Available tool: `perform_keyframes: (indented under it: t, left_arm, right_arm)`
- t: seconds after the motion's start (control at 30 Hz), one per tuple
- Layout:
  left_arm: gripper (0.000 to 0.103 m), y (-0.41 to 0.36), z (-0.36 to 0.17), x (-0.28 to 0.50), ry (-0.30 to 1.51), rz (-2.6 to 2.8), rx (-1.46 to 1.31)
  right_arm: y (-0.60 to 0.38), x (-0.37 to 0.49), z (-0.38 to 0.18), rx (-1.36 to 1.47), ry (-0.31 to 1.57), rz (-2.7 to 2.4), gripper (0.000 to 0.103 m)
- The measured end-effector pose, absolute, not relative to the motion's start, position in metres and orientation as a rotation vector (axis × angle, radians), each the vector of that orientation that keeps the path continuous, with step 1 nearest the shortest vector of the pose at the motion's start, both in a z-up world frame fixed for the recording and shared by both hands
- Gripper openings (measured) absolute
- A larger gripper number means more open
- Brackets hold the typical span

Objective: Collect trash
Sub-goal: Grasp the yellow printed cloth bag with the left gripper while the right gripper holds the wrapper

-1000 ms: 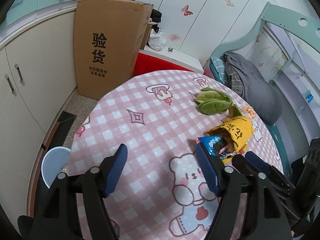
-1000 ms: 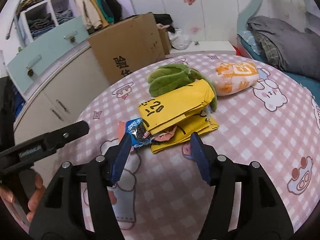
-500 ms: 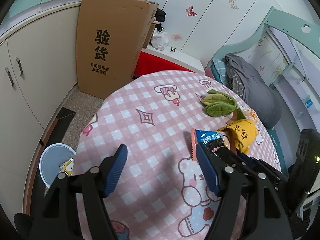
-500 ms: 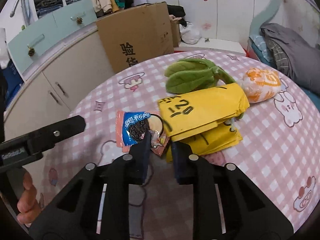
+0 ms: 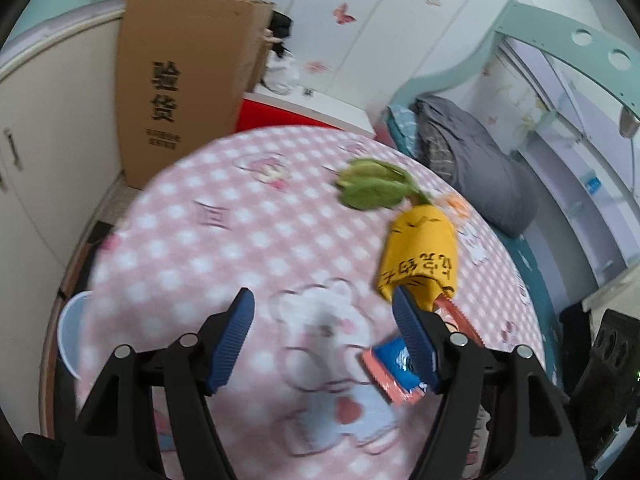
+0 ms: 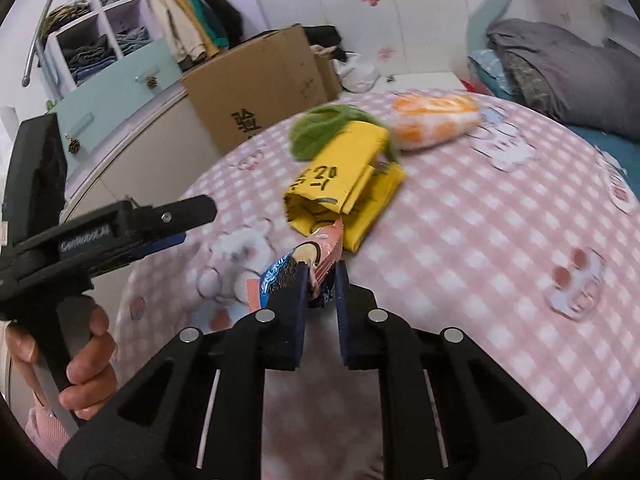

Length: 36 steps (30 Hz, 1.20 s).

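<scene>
My right gripper (image 6: pixel 322 276) is shut on a blue and pink cookie wrapper (image 6: pixel 304 264) and holds it above the round pink checked table (image 6: pixel 460 216). The wrapper also shows in the left wrist view (image 5: pixel 394 364), behind the right finger of my left gripper (image 5: pixel 324 328), which is open and empty over the table. A yellow paper bag (image 6: pixel 340 184) lies just beyond the wrapper, also seen in the left wrist view (image 5: pixel 420 256). An orange and white snack bag (image 6: pixel 434 120) lies farther back.
A green plush leaf toy (image 5: pixel 372 188) lies past the yellow bag. A pale blue bin (image 5: pixel 72 336) stands on the floor left of the table. A tall cardboard box (image 5: pixel 180 84) stands behind the table. A bed with grey bedding (image 5: pixel 472 160) is on the right.
My right gripper shut on the cookie wrapper and pulled it up and away from the yellow bag. My left gripper swung toward the right over the table, staying open.
</scene>
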<state>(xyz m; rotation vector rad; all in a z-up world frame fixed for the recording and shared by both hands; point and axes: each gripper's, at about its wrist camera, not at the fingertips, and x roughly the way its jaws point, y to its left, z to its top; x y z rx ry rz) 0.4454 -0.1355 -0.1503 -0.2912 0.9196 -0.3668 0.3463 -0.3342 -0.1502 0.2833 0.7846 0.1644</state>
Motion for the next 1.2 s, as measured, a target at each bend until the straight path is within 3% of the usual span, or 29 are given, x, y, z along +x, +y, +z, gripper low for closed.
perform_keyframes:
  t: [0.3,0.63,0.77,0.8,0.83,0.87,0.9,1.2]
  left_arm:
    - [0.071,-0.189,-0.164,0.437,0.949,-0.452,-0.302]
    - [0.071,-0.236,-0.164,0.431,0.783,-0.316,0.11]
    - [0.071,-0.248,-0.165,0.443,0.796,-0.336,0.15]
    - [0.064,-0.249,-0.165,0.446,0.79,-0.33,0.155]
    - [0.051,-0.249,-0.164,0.448,0.792,-0.331,0.151]
    - [0.02,-0.249,-0.165,0.447,0.799,-0.327,0.147]
    - [0.006,-0.247,-0.166,0.45,0.822,-0.327,0.133]
    - [0.003,-0.206,-0.144,0.421,0.765,-0.321,0.05]
  right_arm:
    - [-0.388,0.333,-0.156,0.369,0.75,0.064,0.012]
    - [-0.402,0.341,-0.155,0.385,0.734,0.064,0.012]
    - [-0.402,0.346,-0.155,0.391,0.737,0.059,0.012]
    - [-0.403,0.348,-0.155,0.393,0.738,0.059,0.011]
    - [-0.402,0.349,-0.155,0.393,0.74,0.058,0.011]
    - [-0.401,0.35,-0.155,0.392,0.741,0.06,0.011]
    - [-0.399,0.35,-0.155,0.391,0.743,0.061,0.011]
    - [-0.366,0.35,-0.137,0.356,0.728,0.101,0.009]
